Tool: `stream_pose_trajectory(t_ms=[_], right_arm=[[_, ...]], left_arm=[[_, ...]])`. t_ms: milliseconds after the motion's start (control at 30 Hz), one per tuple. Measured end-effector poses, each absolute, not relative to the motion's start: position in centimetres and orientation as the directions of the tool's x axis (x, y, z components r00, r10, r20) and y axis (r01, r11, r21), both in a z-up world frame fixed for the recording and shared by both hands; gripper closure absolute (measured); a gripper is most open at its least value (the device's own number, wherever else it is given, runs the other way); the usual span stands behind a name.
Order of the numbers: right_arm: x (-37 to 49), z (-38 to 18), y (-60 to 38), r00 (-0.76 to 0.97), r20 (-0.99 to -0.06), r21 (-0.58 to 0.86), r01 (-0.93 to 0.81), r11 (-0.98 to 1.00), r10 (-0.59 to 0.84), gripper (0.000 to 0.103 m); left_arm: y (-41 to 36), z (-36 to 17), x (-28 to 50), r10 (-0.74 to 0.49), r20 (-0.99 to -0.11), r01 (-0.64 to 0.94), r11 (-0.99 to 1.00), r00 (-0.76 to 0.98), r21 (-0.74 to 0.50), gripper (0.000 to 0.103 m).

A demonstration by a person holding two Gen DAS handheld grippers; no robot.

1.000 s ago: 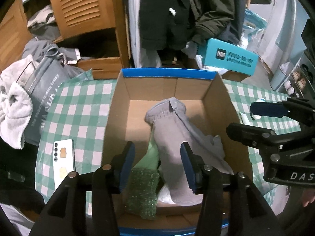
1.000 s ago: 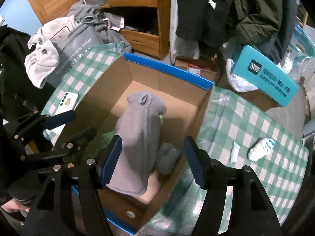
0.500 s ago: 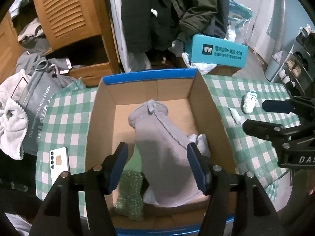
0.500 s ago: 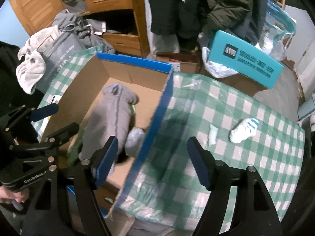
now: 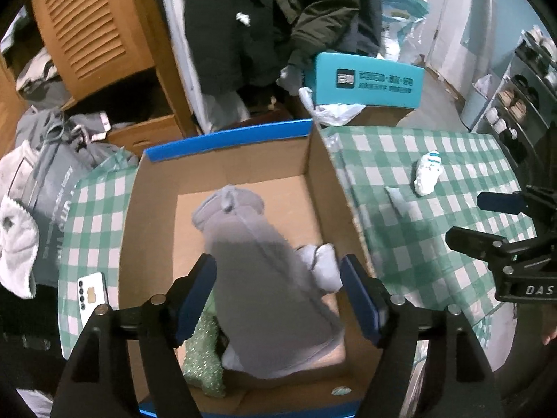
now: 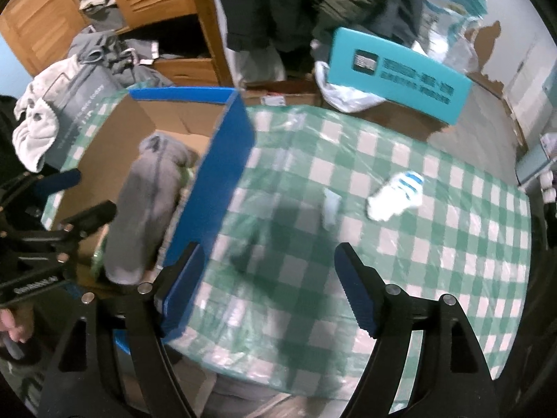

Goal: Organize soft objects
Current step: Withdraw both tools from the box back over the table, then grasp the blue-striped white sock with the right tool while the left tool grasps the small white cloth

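Green checked counter in a messy room, with a cardboard box on it already holding a grey soft toy. Small white rolled sock lying ahead of the right tool and a bit to its right, long way pointing up-right, much nearer this tool than the left tool. Both tools wide apart, holding nothing.
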State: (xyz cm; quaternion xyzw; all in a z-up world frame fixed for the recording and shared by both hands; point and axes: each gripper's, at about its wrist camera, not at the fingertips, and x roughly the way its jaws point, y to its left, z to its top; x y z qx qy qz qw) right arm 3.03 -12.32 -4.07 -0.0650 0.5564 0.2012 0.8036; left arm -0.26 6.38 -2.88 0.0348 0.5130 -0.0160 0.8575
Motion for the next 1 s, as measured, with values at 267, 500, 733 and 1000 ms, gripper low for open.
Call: stream_pose_trajectory(t_ms=[267, 500, 733, 1000], right_arm=[[3.5, -5.4, -16.6, 0.292, -0.932, 0.118, -0.316, 0.941, 0.215, 0.026], [4.0, -6.7, -19.9, 0.281, -0.94, 0.124, -0.251, 0.96, 0.195, 0.026], [4.8, -7.8, -22.3, 0.269, -0.945, 0.132, -0.196, 0.972, 0.183, 0.026], [6.4, -9.4, -24.1, 0.248, -0.948, 0.174, -0.125, 0.977, 0.201, 0.026]], left_arm=[[3.1, -3.3, 0.6, 0.001, -0.891, 0.114, 0.992, 0.453, 0.059, 0.028], [0.7, -3.9, 1.5, -0.009, -0.902, 0.146, 0.987, 0.432, 0.06, 0.028], [-1.2, -4.7, 2.4, -0.011, -0.911, 0.167, 0.984, 0.412, 0.064, 0.028], [-3.4, -5.5, 4.3, -0.015, -0.918, 0.174, 0.983, 0.396, 0.059, 0.028]])
